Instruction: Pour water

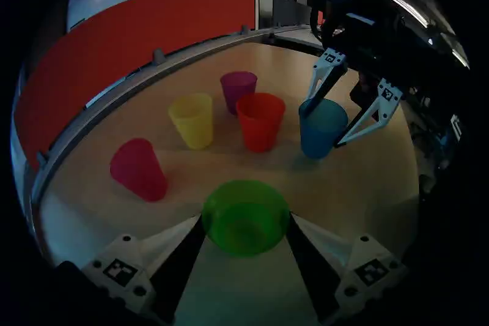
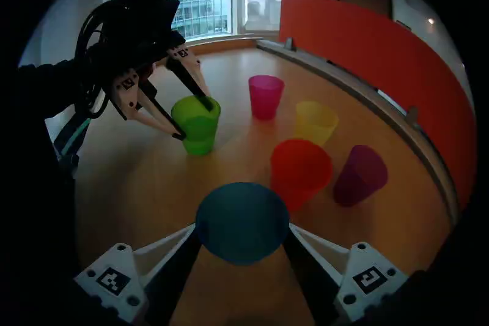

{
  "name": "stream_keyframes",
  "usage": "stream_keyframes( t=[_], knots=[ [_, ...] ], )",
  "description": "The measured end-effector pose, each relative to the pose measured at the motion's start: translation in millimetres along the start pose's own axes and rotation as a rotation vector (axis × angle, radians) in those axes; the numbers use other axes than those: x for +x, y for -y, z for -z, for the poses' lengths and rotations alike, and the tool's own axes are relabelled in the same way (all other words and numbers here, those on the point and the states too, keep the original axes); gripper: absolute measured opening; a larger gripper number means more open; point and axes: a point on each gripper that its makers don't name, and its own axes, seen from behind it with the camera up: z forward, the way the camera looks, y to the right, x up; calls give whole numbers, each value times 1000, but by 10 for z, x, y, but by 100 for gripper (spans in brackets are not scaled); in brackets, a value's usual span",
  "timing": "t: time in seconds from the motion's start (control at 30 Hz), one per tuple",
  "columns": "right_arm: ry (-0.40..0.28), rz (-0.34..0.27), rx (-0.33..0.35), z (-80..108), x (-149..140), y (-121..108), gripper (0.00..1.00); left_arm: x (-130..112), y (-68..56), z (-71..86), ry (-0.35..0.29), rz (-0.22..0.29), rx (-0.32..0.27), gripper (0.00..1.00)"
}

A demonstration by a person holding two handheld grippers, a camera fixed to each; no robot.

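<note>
Two translucent plastic cups matter here. The green cup (image 1: 246, 216) stands upright on the table (image 1: 354, 191), well apart from the orange cup (image 1: 260, 121), and the left gripper (image 1: 244, 221) clasps it on both sides. The blue cup (image 2: 242, 228) also stands upright, just beside the orange cup, pinched between the fingers of the right gripper (image 2: 242, 227). From here I can't tell whether either cup holds water.

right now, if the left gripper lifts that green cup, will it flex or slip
The green cup looks like thin translucent plastic, so it probably flexes under a hard squeeze and feels light. Its smooth walls may slip, though the wider rim should help it wedge between the fingers of the left gripper.
</note>
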Motion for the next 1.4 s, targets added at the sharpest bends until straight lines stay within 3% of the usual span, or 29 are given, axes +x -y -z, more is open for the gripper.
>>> stream_keyframes(
  t=[0.57, 1.2, 1.4],
  knots=[
    [8, -6, 2, -36, -87, 13, 91, -96, -12, 22, -1, 24, -11, 87],
    [17, -10, -4, -22, -141, 18, 91, -111, -6, 19, 8, 8, -6, 88],
    [21, -13, -7, -24, -158, 14, 98, -116, -33, 21, 11, 1, -12, 96]
  ],
)
